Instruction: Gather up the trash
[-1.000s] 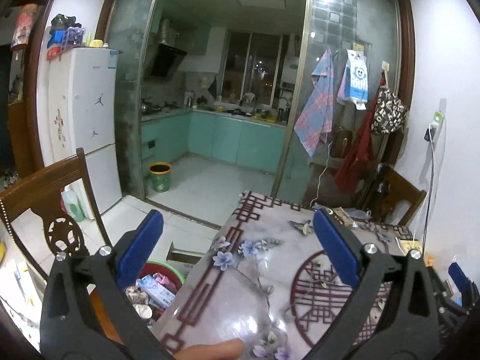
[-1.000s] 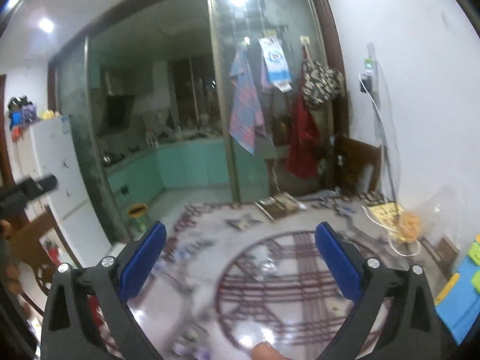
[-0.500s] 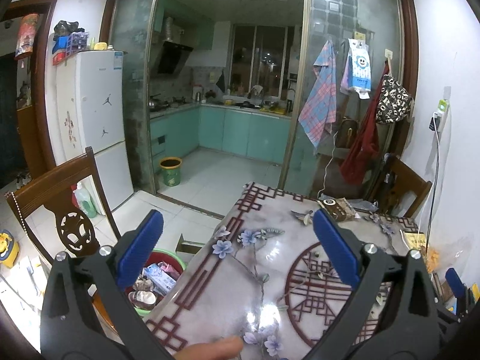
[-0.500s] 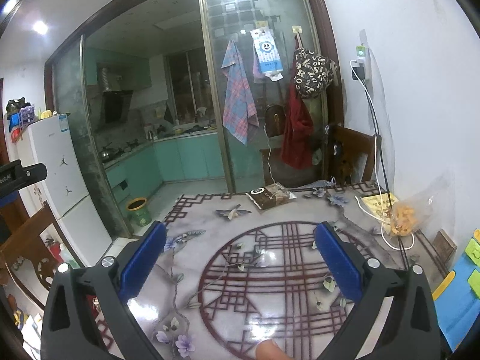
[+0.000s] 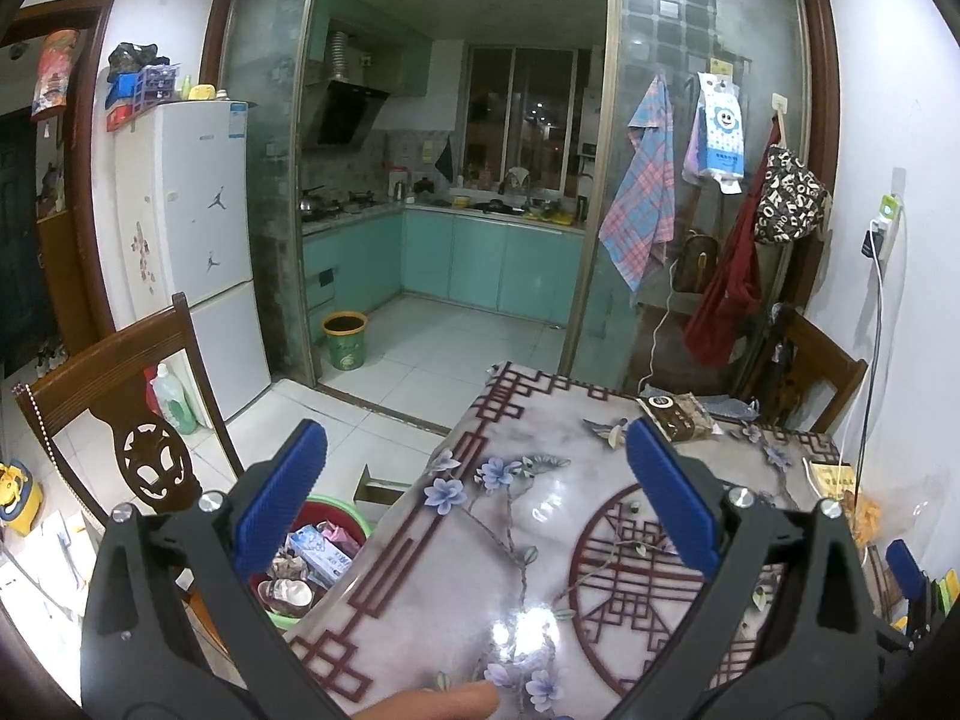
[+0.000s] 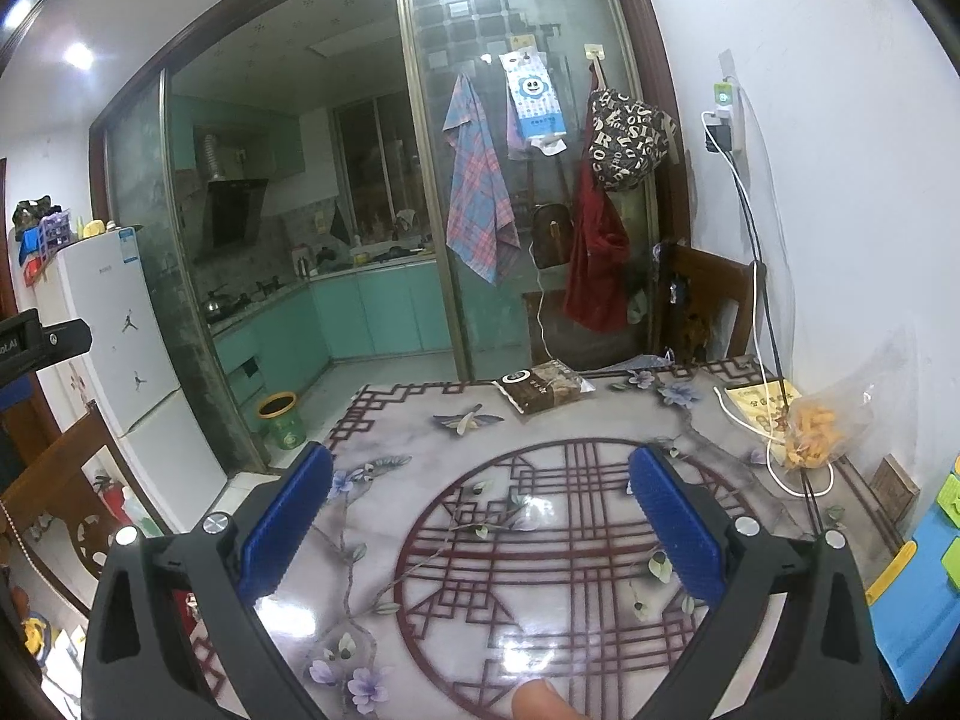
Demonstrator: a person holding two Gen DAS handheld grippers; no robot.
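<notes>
**Both grippers poised over patterned table, trash bin at its corner**

A green-rimmed trash bin (image 5: 312, 564), holding a blue-and-white packet, crumpled wrappers and a cup-like item, stands on the floor just beside the left corner of the table (image 5: 540, 540); the left gripper's finger hides much of it. On the table's far edge lies a brown snack packet (image 6: 540, 387), flat and well apart from both grippers. Toward the table's right edge, by the wall, sits a clear bag of orange snacks (image 6: 810, 432), touching a white cable and a yellow booklet.

The left gripper (image 5: 474, 498) hovers above the table's left edge, blue-padded fingers spread wide with nothing between them. The right gripper (image 6: 480, 516) hovers over the table's round lattice motif, fingers likewise spread and empty. A fingertip (image 5: 438, 702) pokes in at the bottom of each wrist view; the hands themselves are cut off. A wooden chair (image 5: 120, 396) stands left of the table, past the bin.
</notes>
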